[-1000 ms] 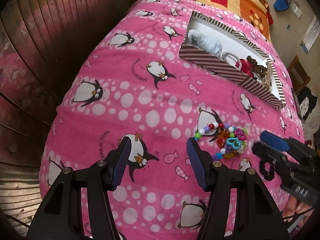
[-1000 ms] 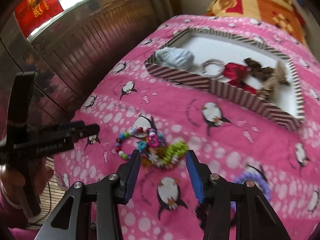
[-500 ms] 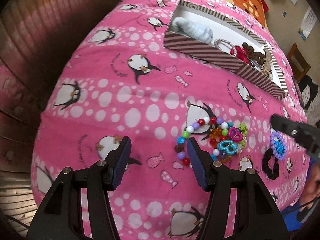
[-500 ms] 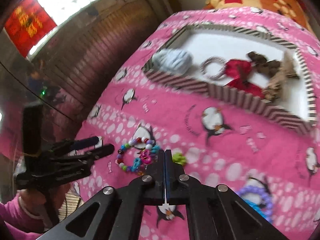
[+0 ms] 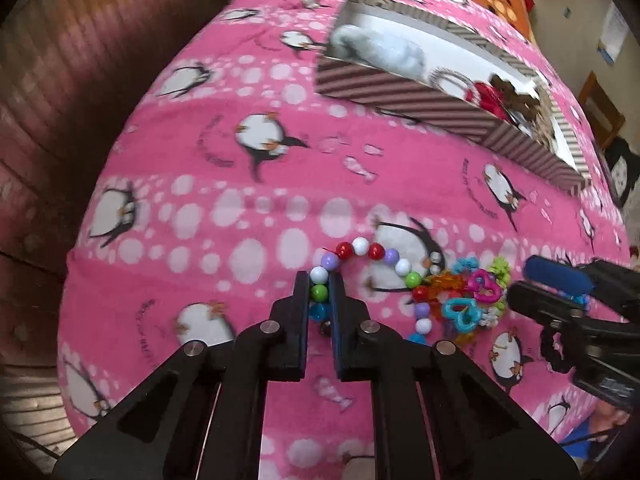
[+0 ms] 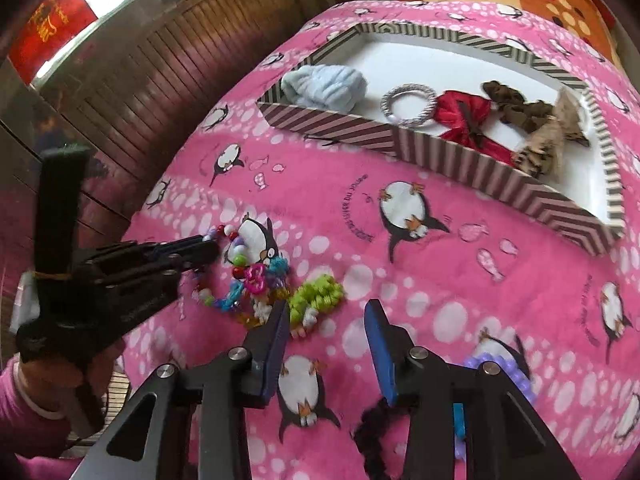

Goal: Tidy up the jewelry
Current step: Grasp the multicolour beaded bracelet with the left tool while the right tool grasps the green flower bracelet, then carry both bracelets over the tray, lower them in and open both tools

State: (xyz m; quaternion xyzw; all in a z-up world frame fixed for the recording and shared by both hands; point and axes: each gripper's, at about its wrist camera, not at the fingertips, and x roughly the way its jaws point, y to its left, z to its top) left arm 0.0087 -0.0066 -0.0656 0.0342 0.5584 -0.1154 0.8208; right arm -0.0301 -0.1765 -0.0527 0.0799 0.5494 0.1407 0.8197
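Left wrist view has the left gripper pinched narrow on the bead bracelet, which lies on the penguin blanket touching a tangle of plastic charms, with the striped box of hair ties farther back. Right gripper hovers wide and holds nothing beside the green scrunchie, while its fingers cut off a purple bracelet and a black hair tie. Half a second ago the left jaws were wide apart and the right ones were pressed together.
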